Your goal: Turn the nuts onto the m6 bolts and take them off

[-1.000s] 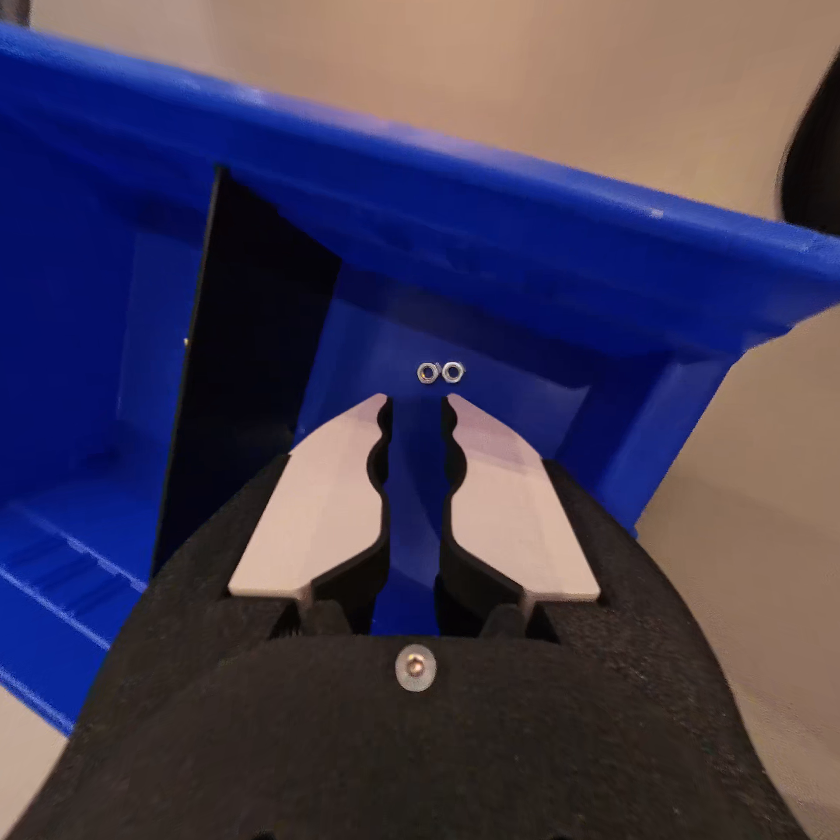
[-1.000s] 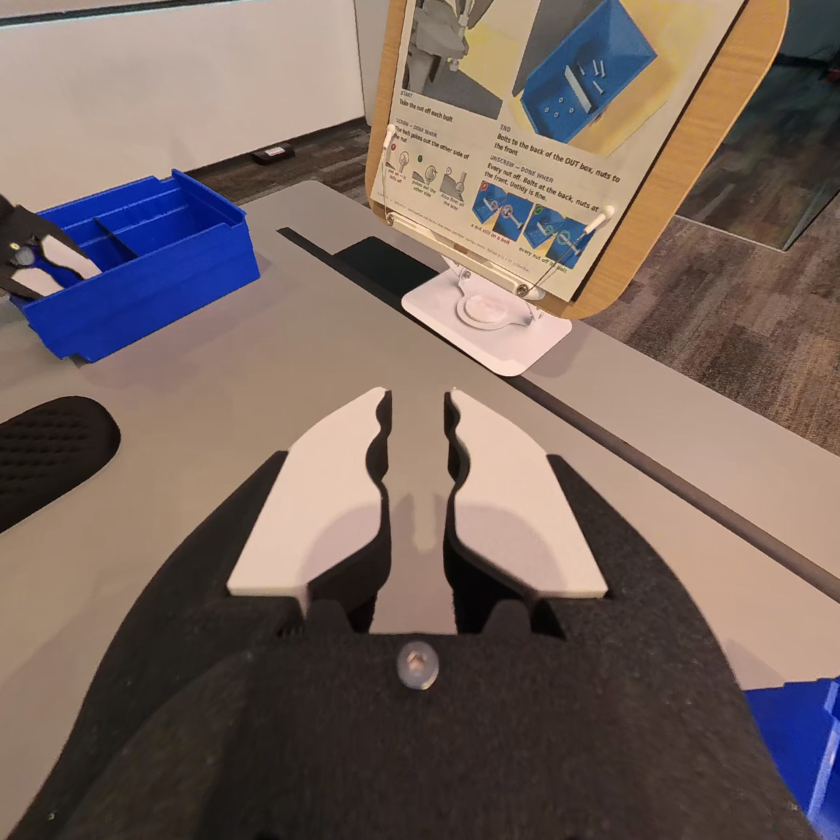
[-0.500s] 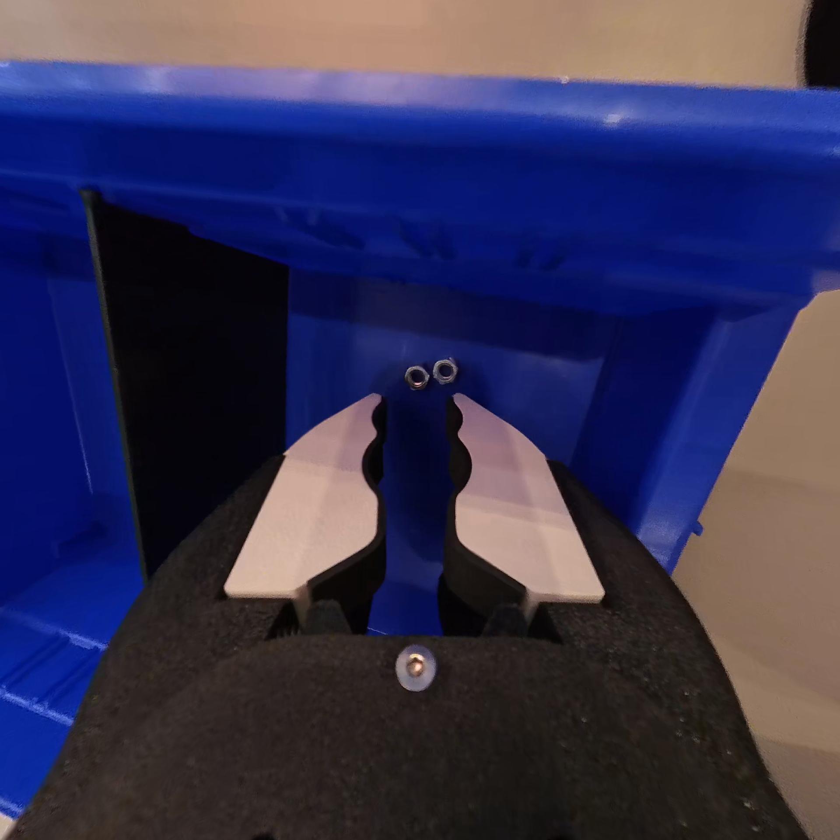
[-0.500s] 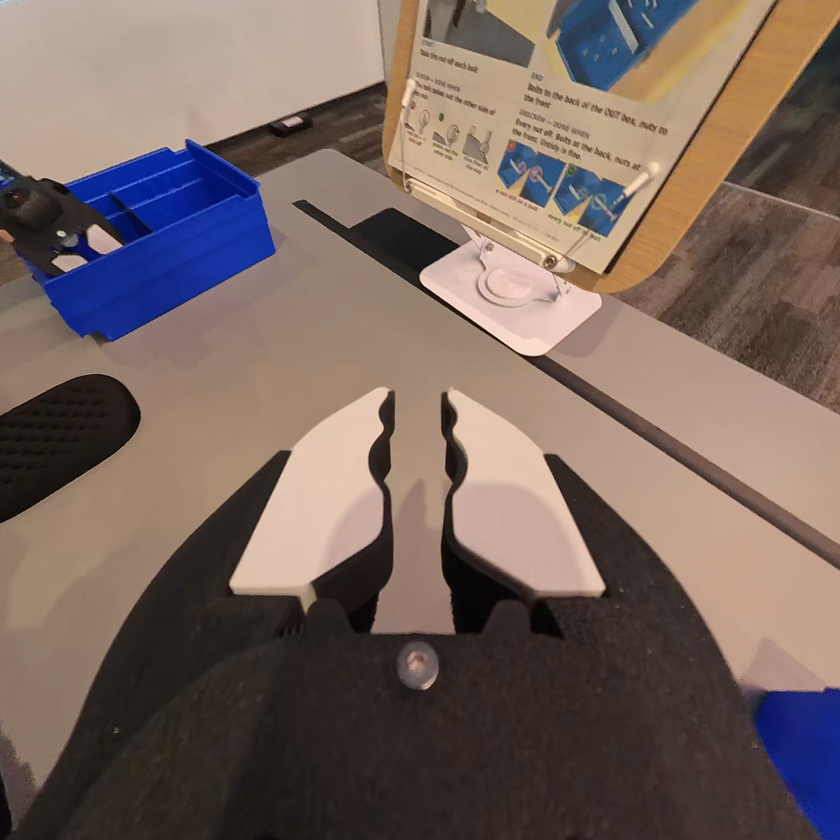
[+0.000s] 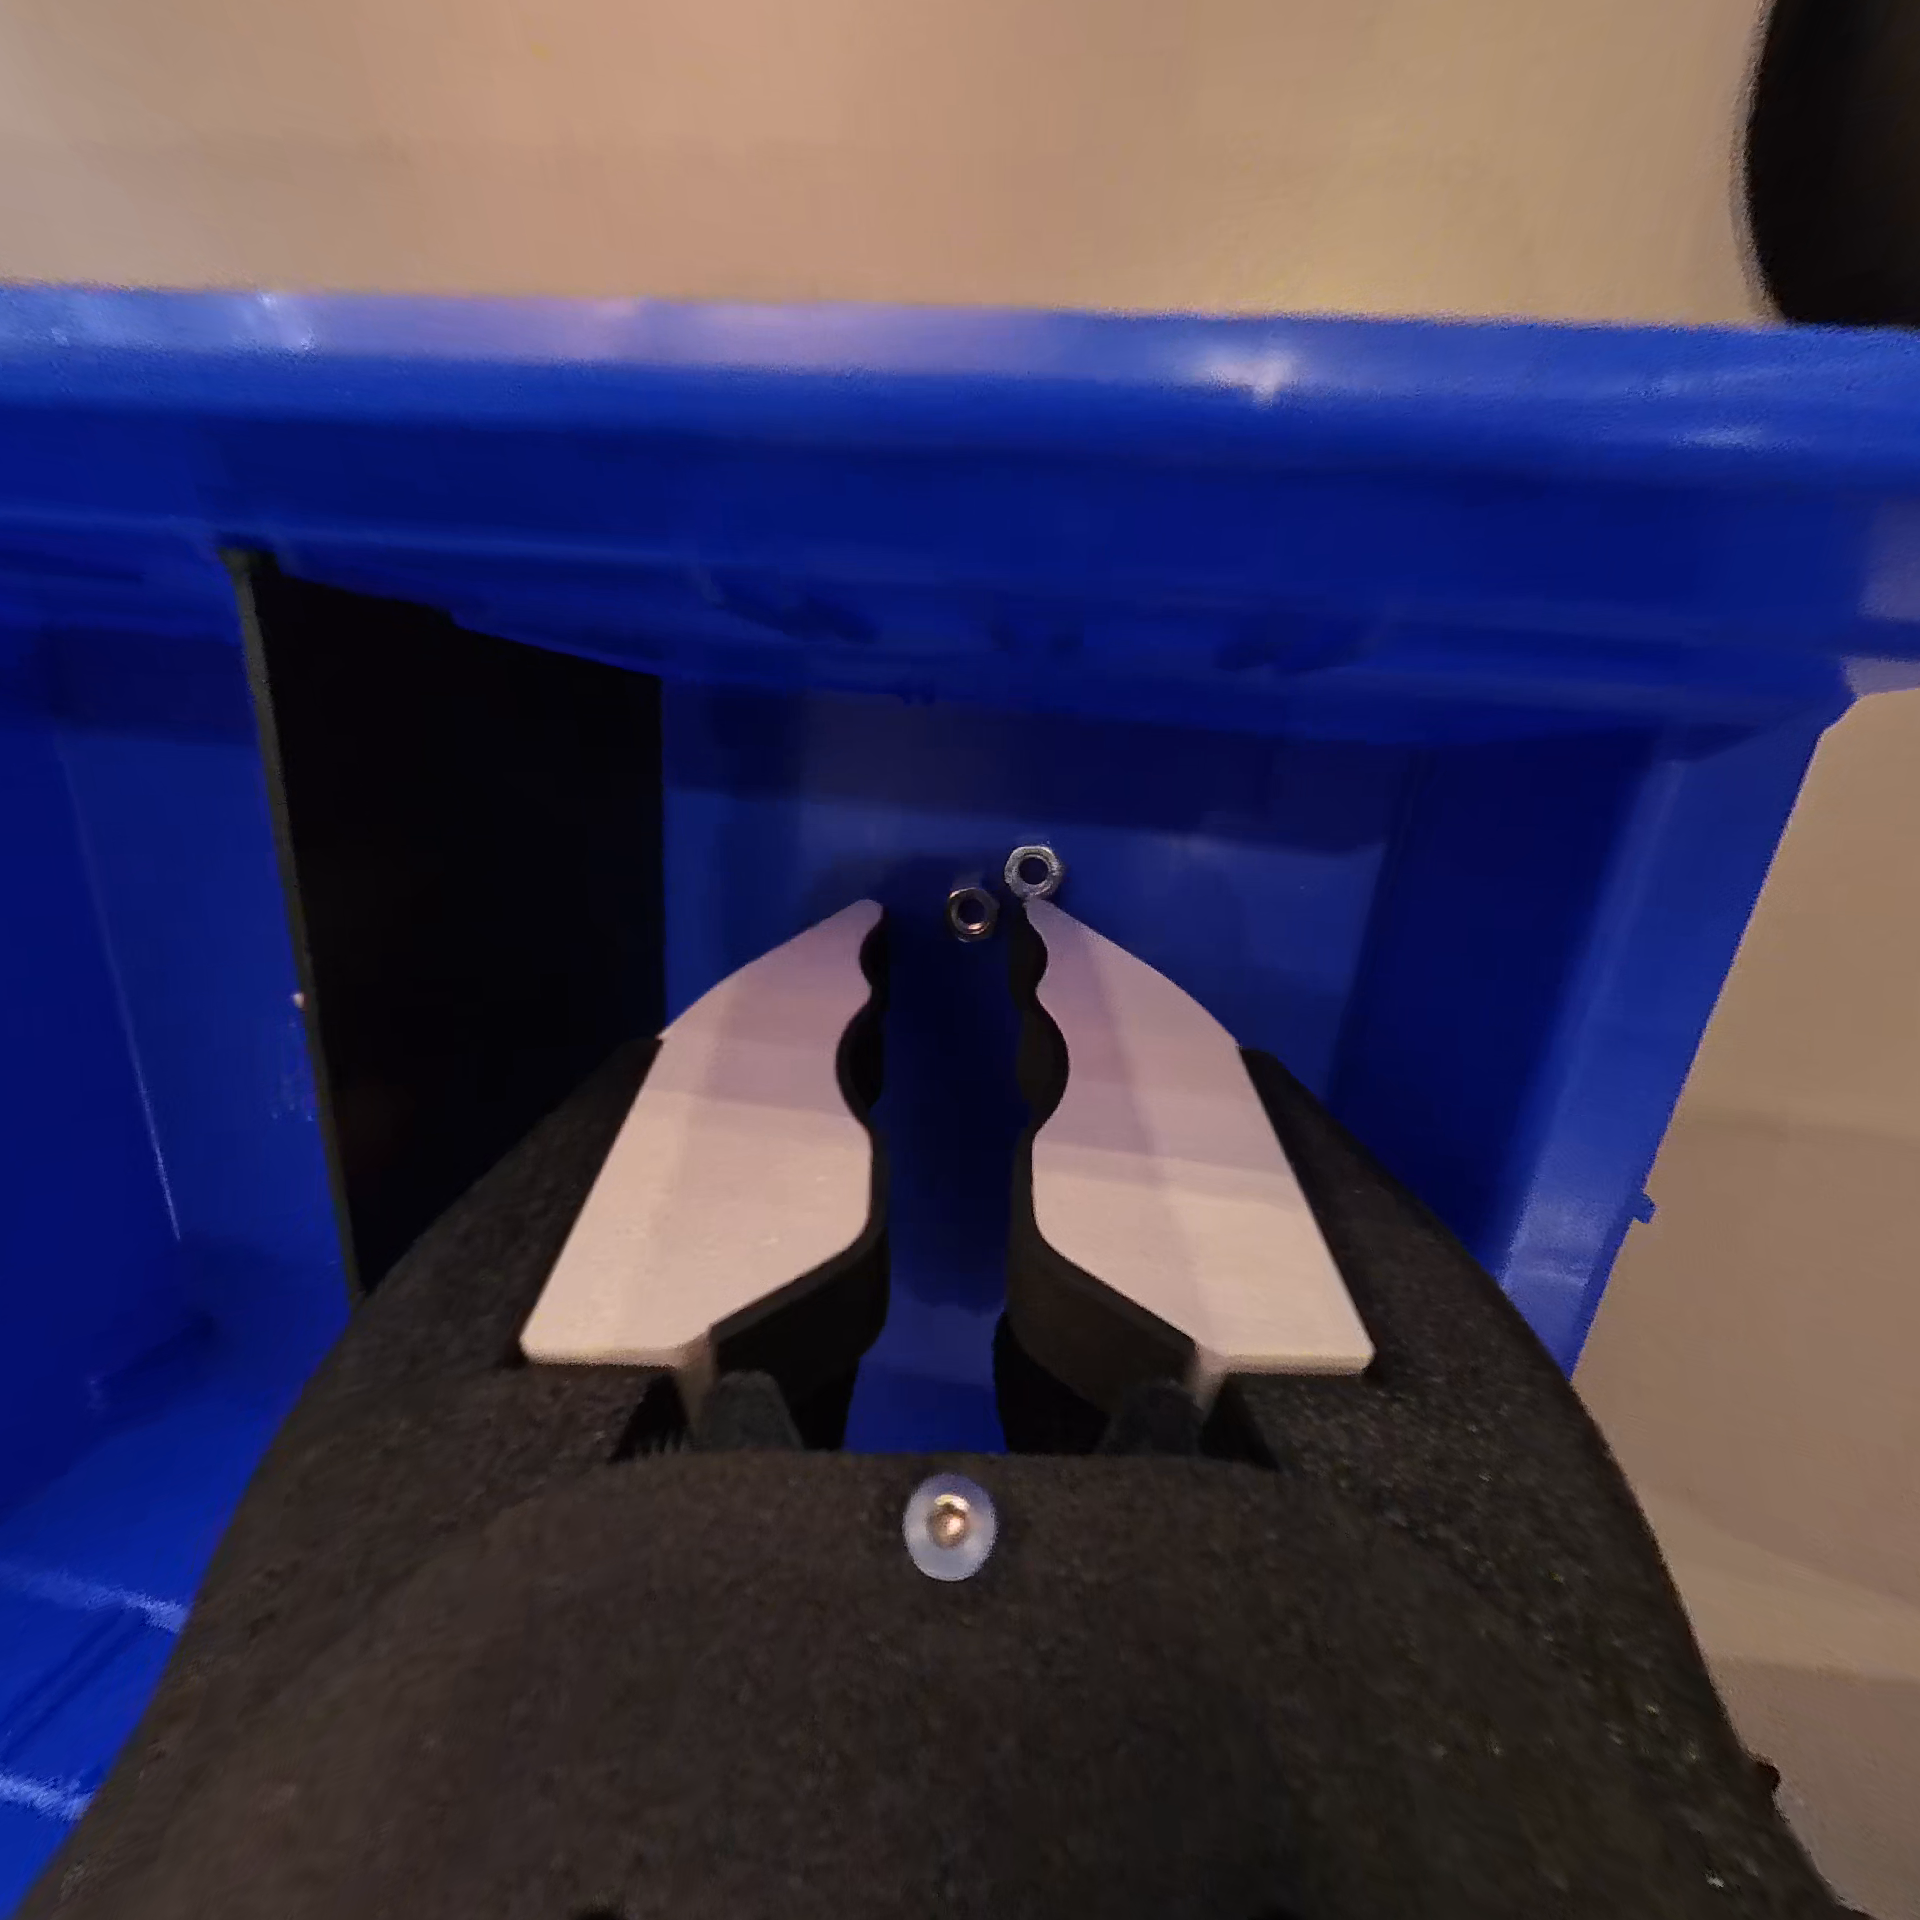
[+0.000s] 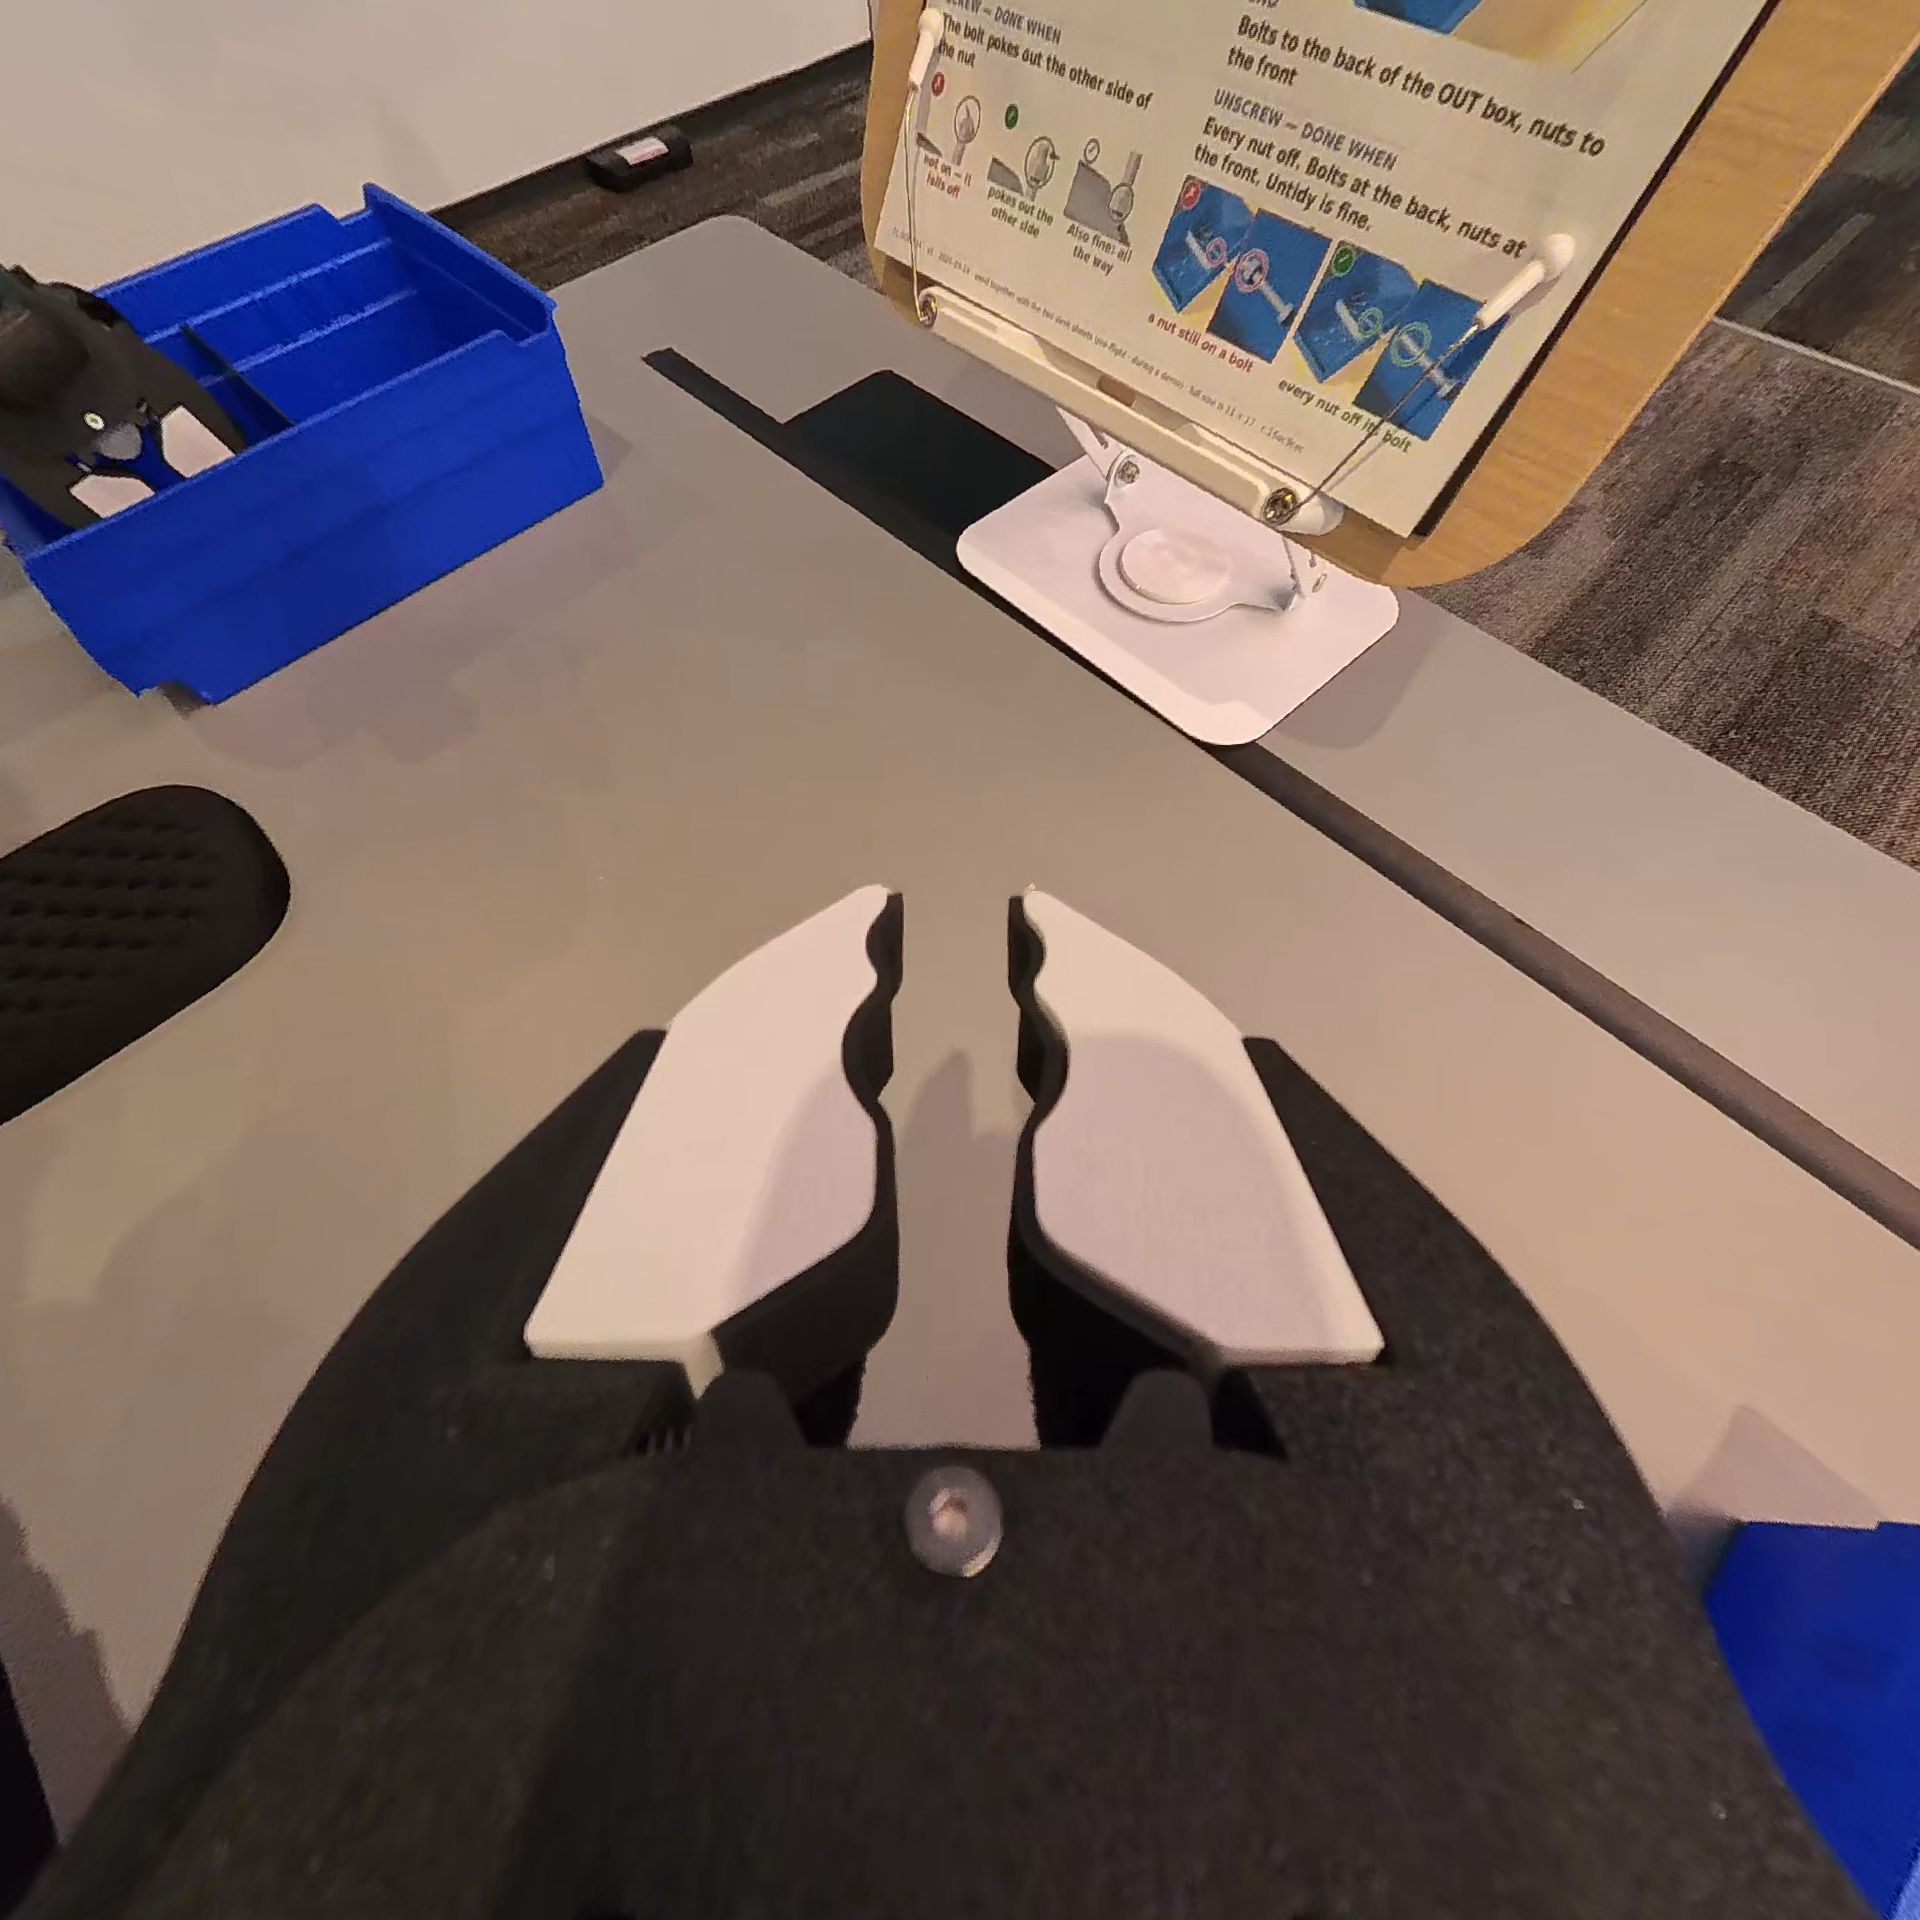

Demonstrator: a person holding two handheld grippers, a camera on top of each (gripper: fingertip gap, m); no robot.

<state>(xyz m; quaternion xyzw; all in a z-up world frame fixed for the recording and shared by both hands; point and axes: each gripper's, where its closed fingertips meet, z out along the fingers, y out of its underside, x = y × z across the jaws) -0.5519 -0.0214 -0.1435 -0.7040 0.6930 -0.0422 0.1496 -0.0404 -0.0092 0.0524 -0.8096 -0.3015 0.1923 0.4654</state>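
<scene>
Two small silver nuts lie on the floor of a blue bin (image 5: 935,416). One nut (image 5: 969,912) sits just ahead of the gap between my left gripper's tips, the other nut (image 5: 1032,864) lies just past its right tip. My left gripper (image 5: 953,909) is open and empty, reaching down into the bin. In the right wrist view the same bin (image 6: 343,488) stands at the far left with the left gripper (image 6: 145,457) inside it. My right gripper (image 6: 956,899) is open and empty above the grey table (image 6: 675,831). No bolts show.
A black divider (image 5: 447,883) splits the bin left of the nuts. A white stand (image 6: 1184,603) holds an instruction sheet on a wooden board (image 6: 1351,208) at the table's far side. A black perforated pad (image 6: 114,935) lies left. Another blue bin's corner (image 6: 1829,1704) shows lower right. The grippers' ends are close to 55 centimeters from one another.
My left gripper has swung level with the bin and moved closer to the nuts, which now sit at its tips. My right gripper has drifted nearer the stand and bin.
</scene>
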